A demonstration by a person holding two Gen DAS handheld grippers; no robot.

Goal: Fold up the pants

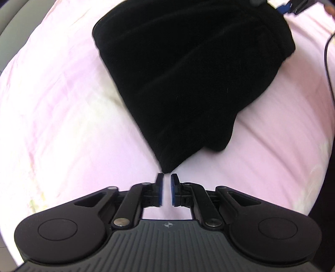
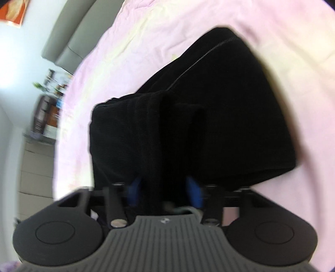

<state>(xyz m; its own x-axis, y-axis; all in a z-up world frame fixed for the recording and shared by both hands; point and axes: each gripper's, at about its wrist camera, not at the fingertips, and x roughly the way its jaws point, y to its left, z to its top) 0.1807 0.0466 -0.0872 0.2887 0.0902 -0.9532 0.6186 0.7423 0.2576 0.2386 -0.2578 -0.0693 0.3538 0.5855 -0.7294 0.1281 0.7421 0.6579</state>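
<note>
The black pants (image 1: 188, 69) lie folded into a thick bundle on the pink bedsheet (image 1: 62, 104). In the left wrist view my left gripper (image 1: 166, 177) is shut with nothing between its blue pads, its tips just short of the bundle's near corner. In the right wrist view the pants (image 2: 219, 100) fill the middle. My right gripper (image 2: 165, 186) stands open over their near edge. A ridge of black cloth runs between its blue pads (image 2: 193, 186), and they do not visibly press on it. The right gripper's blue tip (image 1: 286, 8) also shows at the bundle's far end.
A dark cable (image 1: 327, 62) trails over the sheet at the right. A grey padded headboard (image 2: 69, 35) borders the bed. Beyond the bed's edge stand a cluttered shelf (image 2: 50, 100) and a drawer unit (image 2: 35, 167).
</note>
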